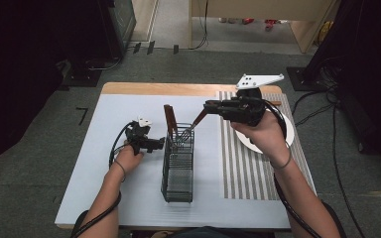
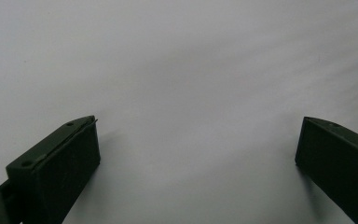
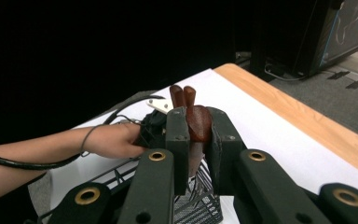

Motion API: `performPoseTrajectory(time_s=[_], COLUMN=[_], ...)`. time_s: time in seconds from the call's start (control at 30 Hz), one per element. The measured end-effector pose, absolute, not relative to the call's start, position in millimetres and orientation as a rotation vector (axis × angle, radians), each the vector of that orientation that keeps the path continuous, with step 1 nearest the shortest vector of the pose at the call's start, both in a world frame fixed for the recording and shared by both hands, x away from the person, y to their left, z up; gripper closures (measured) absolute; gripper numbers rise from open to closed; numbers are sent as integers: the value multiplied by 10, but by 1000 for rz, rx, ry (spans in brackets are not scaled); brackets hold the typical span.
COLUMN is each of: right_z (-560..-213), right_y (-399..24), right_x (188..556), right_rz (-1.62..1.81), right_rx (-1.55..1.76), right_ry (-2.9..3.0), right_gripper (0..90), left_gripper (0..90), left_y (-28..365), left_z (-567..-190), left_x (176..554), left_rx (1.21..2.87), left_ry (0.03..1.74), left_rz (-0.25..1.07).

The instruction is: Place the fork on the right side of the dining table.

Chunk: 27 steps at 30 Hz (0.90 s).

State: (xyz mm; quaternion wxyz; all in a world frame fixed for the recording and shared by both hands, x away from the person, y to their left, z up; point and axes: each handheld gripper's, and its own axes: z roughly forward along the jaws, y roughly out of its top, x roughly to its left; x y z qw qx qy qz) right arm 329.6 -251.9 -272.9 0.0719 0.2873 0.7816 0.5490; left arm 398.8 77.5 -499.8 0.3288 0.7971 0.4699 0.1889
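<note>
A black wire basket [image 1: 178,168] stands in the middle of the white table [image 1: 129,109]. Two brown utensil handles [image 1: 169,119] rise upright from its far end; the right gripper view has them [image 3: 182,95] just beyond the jaws. My right gripper [image 1: 209,105] hangs over the basket's far right corner, shut on the brown handle of a fork [image 1: 192,125] whose tines slant down into the basket. Up close, that handle [image 3: 199,126] sits pinched between the right gripper [image 3: 196,114] jaws. My left gripper [image 1: 158,144] rests left of the basket, open and holding nothing [image 2: 198,122].
A grey striped placemat [image 1: 248,173] covers the table's right part, with a white plate [image 1: 288,130] on it under my right hand. A wooden strip [image 1: 178,89] edges the far side. Bare white tabletop [image 2: 177,56] lies ahead of the left jaws.
</note>
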Motion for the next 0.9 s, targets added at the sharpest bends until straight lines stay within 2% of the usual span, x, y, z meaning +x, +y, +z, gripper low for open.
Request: performPoseTrajectory(time_s=[0.53, 0.9], right_z=[-2505, -2798], right_y=[-3057, -3277], right_x=[3140, 3052], right_rz=[1668, 1519], right_rx=[941, 1064], right_ry=[2195, 2210], right_gripper=[812, 812], left_gripper=[0, 0], left_y=[775, 775], left_z=[-4997, -4998], left_x=[3988, 3988], left_rx=[2087, 2086], left_ry=[1230, 1230], left_rz=[494, 494])
